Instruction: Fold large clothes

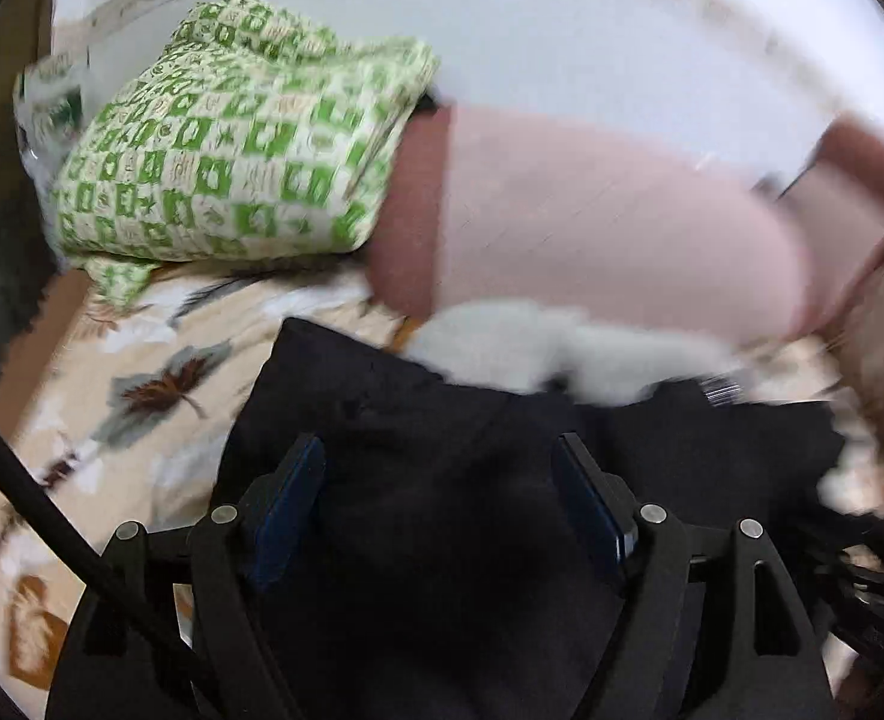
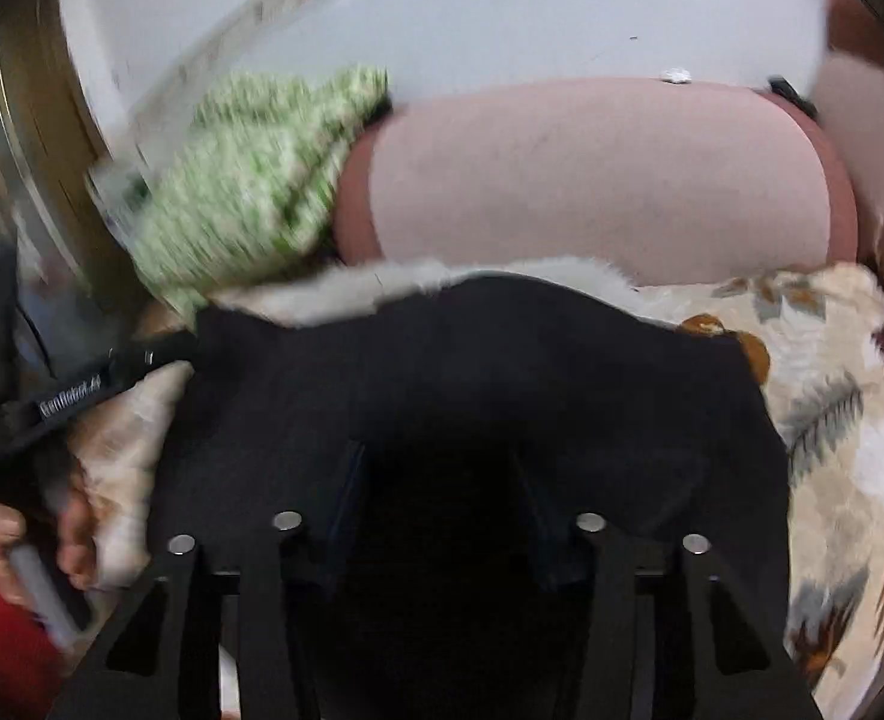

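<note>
A large black garment with a white fur trim (image 1: 562, 354) lies on a leaf-print bedspread (image 1: 141, 372). In the left wrist view the black garment (image 1: 442, 420) fills the foreground. My left gripper (image 1: 442, 480) is open, its blue-padded fingers (image 1: 288, 492) spread over the cloth. In the right wrist view the black garment (image 2: 472, 372) spreads across the middle, with the fur trim (image 2: 417, 279) along its far edge. My right gripper (image 2: 435, 480) is open just above the dark cloth, its fingers hard to make out against it. The left gripper's body (image 2: 81, 384) shows at the left, held by a hand.
A green-and-white patterned pillow (image 1: 231, 138) and a pink pillow (image 1: 592, 210) lie at the head of the bed against a white wall (image 1: 562, 30). The leaf-print bedspread (image 2: 850, 432) extends to the right. A black cable (image 1: 39, 510) crosses the lower left.
</note>
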`<state>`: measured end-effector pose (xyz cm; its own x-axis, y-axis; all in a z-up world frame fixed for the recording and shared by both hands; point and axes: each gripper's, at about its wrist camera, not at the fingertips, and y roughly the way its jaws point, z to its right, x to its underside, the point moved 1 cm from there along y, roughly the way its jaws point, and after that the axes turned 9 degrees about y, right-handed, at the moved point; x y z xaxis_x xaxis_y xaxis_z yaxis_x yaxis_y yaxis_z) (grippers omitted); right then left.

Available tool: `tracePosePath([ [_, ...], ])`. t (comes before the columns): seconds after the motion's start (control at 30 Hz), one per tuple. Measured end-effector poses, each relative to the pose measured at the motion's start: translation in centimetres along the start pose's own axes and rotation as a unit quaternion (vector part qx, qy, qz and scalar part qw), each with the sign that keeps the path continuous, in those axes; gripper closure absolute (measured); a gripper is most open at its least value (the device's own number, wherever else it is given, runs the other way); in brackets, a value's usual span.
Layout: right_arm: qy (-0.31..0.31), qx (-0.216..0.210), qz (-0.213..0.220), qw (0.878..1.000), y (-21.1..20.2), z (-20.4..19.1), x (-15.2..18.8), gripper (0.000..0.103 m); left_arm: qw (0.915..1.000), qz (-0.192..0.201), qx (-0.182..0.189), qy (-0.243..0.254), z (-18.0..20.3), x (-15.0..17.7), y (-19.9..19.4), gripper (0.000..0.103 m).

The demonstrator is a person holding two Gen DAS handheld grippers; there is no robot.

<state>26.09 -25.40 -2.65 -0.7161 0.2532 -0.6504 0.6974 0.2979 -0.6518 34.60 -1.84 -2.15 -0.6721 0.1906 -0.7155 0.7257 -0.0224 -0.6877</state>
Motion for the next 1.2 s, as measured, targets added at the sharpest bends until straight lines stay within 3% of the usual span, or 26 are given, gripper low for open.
tracePosePath([
  [0.03, -0.011, 0.019, 0.002, 1.000, 1.3, -0.2, -0.2, 0.053, 0.9992, -0.033, -0.024, 0.001, -0.2, 0.0, 2.9, 0.026],
  [0.1, -0.012, 0.055, -0.002, 0.998, 4.6, 0.2, -0.9, 0.051, 0.9972, -0.065, -0.025, -0.026, -1.7, 0.5, 6.5, 0.025],
  [0.17, 0.017, 0.052, -0.022, 0.998, 7.7, 1.6, -1.8, 0.039, 0.9952, -0.076, -0.015, -0.059, -3.3, 0.6, 8.6, 0.021],
  [0.37, 0.031, 0.066, -0.034, 0.997, 12.9, 2.5, -3.6, 0.031, 0.9889, -0.097, 0.013, -0.111, -5.2, 0.6, 13.5, 0.005],
  [0.6, 0.026, 0.075, -0.010, 0.997, 14.1, 2.8, -4.1, 0.029, 0.9867, -0.088, 0.023, -0.135, -5.2, 1.1, 14.1, 0.002],
  [0.73, -0.003, 0.106, -0.009, 0.994, 13.7, 1.8, -4.0, 0.029, 0.9815, -0.118, 0.046, -0.143, -6.0, 0.3, 11.4, 0.007],
  [0.83, -0.034, 0.140, -0.019, 0.989, 11.0, -0.1, -5.1, 0.029, 0.9752, -0.092, 0.074, -0.187, -7.9, 0.1, 6.4, 0.007],
  [0.9, -0.007, 0.094, 0.013, 0.995, 6.8, -0.2, -5.6, 0.029, 0.9722, -0.073, 0.090, -0.203, -9.3, 0.3, 2.6, 0.007],
  [1.0, 0.059, 0.022, 0.042, 0.997, 0.1, 1.1, -5.4, 0.021, 0.9780, -0.053, 0.081, -0.185, -10.7, 1.7, -1.6, 0.007],
  [1.1, 0.114, -0.017, 0.050, 0.992, -4.6, 3.8, -3.1, 0.015, 0.9791, -0.046, 0.074, -0.184, -12.0, 4.8, -4.4, 0.007],
  [1.2, 0.146, 0.004, 0.059, 0.987, -8.0, 7.7, 1.5, 0.010, 0.9706, -0.044, 0.106, -0.212, -13.1, 9.0, -5.6, 0.007],
])
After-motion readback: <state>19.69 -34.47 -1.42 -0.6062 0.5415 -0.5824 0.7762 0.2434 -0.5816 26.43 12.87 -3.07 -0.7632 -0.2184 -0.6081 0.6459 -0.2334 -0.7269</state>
